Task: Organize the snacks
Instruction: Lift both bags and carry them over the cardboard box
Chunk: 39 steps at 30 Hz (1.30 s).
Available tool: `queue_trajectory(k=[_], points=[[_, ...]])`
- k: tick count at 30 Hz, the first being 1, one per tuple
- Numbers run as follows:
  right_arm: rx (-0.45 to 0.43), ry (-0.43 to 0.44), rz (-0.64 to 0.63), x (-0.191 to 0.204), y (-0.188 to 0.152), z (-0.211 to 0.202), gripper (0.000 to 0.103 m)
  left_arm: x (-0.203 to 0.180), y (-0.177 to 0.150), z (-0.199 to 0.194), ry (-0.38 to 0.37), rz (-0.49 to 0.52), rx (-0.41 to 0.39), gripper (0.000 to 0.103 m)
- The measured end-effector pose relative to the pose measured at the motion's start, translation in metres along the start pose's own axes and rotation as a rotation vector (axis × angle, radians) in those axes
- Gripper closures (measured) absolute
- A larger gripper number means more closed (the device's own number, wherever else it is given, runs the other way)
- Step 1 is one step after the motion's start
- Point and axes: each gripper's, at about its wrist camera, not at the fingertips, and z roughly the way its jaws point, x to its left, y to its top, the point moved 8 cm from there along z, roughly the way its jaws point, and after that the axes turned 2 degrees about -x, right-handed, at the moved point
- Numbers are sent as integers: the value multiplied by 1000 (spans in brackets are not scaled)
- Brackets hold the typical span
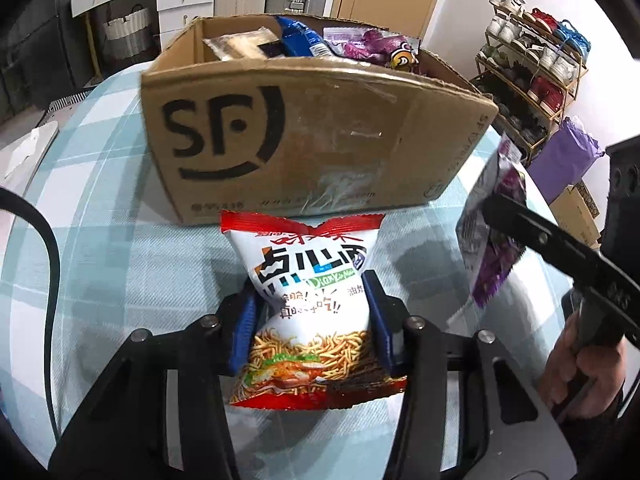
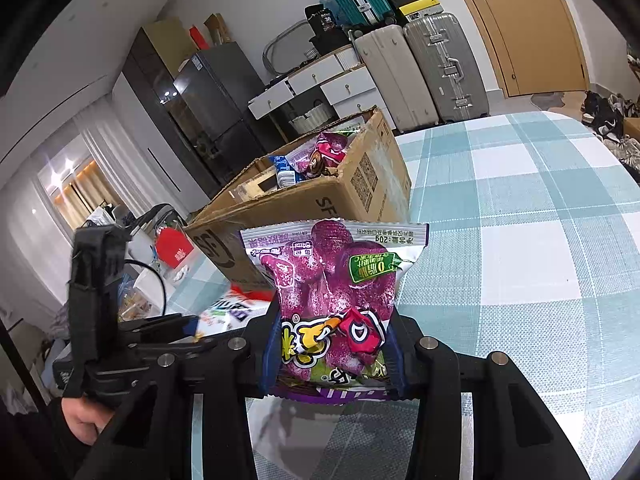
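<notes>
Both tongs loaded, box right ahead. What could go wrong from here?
1. The left tongs pinch the noodle snack bag across its puffy middle; it may slip or crush.
2. The cardboard box already holds several packets near its rim; two more could snag or spill over.
3. The right tongs carry the purple snack bag close beside the left ones; both heading for one opening could collide.
</notes>
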Motion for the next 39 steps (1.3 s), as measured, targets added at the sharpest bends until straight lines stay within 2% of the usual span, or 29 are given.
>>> queue_trajectory(k=[12, 20, 23, 30, 39], points=[[-1, 23, -20, 5, 0, 4, 60, -1, -22, -41, 14, 20, -37, 58], [30, 26, -40, 12, -5, 17, 60, -10, -20, -73, 23, -4, -74, 58], [34, 18, -71, 22, -2, 18, 60, -1, -19, -99, 15, -8, -116, 58], [7, 25, -109, 48, 11, -4, 60, -4, 0, -138, 4, -7, -184, 58], [-34, -28, -250, 97, 36, -49, 60, -1, 22, -194, -35, -26, -253, 58]])
